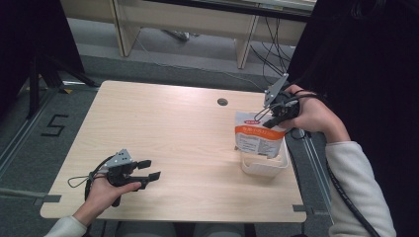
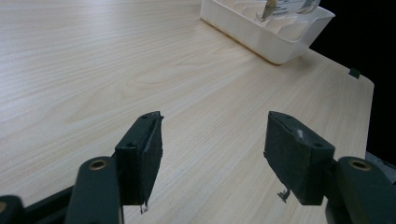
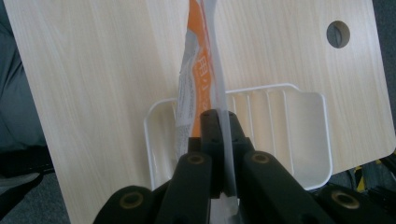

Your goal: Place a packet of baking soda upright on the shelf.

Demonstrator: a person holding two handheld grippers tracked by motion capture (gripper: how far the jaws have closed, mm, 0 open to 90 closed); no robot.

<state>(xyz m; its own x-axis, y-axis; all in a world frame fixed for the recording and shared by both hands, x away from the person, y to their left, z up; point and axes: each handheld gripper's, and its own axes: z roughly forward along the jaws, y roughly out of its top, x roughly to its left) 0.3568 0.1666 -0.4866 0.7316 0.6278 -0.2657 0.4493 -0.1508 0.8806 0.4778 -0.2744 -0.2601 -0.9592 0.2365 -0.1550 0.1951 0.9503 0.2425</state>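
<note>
Pale wood-grain table (image 1: 173,148), ribbed white plastic tray (image 3: 306,135), right gripper (image 3: 219,123) pinching a flat orange-and-white pouch (image 1: 259,138), left gripper (image 2: 212,154) spread wide, rubbery black pads.

left gripper (image 1: 150,171) apart, low on table (image 1: 163,128) | right gripper (image 1: 267,118) pinching pouch (image 1: 259,136) over tray (image 1: 264,165)

We see even, soft light on the pale table (image 1: 188,148), with faint shadows. Surroundings fall dark; the close jaws look slightly blurred.

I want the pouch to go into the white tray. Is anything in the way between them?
Nothing visible. The right claw is shut on the pouch, which hangs upright over the white tray; its ribbed floor looks bare.
</note>
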